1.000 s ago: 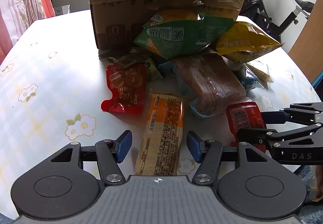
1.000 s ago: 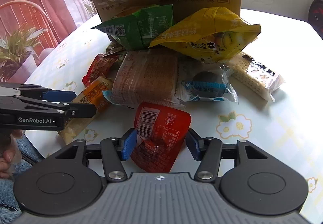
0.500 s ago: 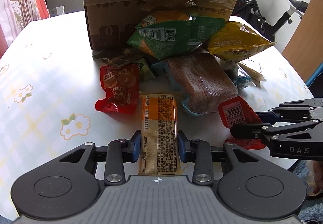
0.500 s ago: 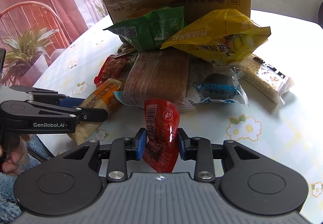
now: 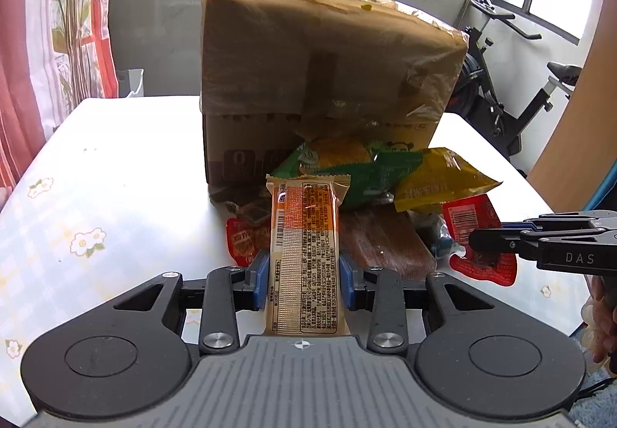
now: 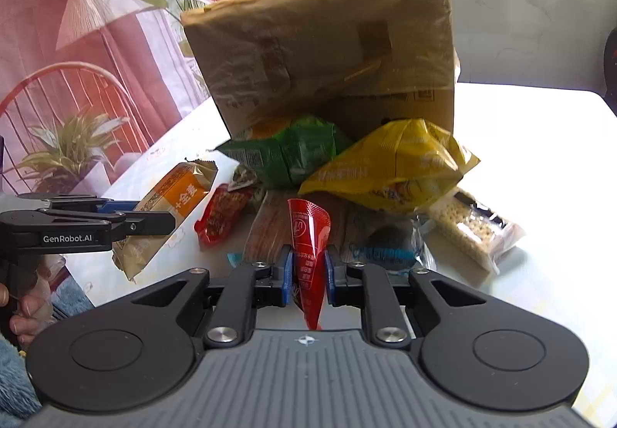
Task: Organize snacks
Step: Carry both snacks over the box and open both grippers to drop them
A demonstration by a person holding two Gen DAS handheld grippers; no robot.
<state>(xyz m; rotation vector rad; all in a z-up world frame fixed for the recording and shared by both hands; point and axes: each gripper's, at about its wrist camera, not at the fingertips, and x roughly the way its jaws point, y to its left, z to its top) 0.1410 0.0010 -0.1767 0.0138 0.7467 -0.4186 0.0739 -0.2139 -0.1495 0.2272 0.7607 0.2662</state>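
Observation:
A long orange snack packet (image 5: 304,235) stands lifted off the table with my left gripper (image 5: 304,283) shut on its lower half; in the right wrist view the same packet (image 6: 181,196) slants up from that gripper (image 6: 154,216). My right gripper (image 6: 307,275) has a small red pouch (image 6: 308,231) squeezed and folded between its blue pads, and its jaws are still closing on it. The left wrist view shows this pouch (image 5: 468,219) hanging in the air at the right gripper (image 5: 497,231). Both hang in front of a snack pile.
A tall cardboard box (image 5: 320,81) stands mid-table behind the pile: green bag (image 5: 358,169), yellow bag (image 5: 439,177), brown bread packet (image 5: 385,246), another red pouch (image 5: 243,239), cracker packet (image 6: 474,231). The floral tablecloth (image 5: 115,177) lies bare on the left. An exercise bike (image 5: 501,88) is beyond the table.
Both grippers closed on their packets and rose: the orange packet and the red pouch left the table. The red pouch has folded narrower between the right pads.

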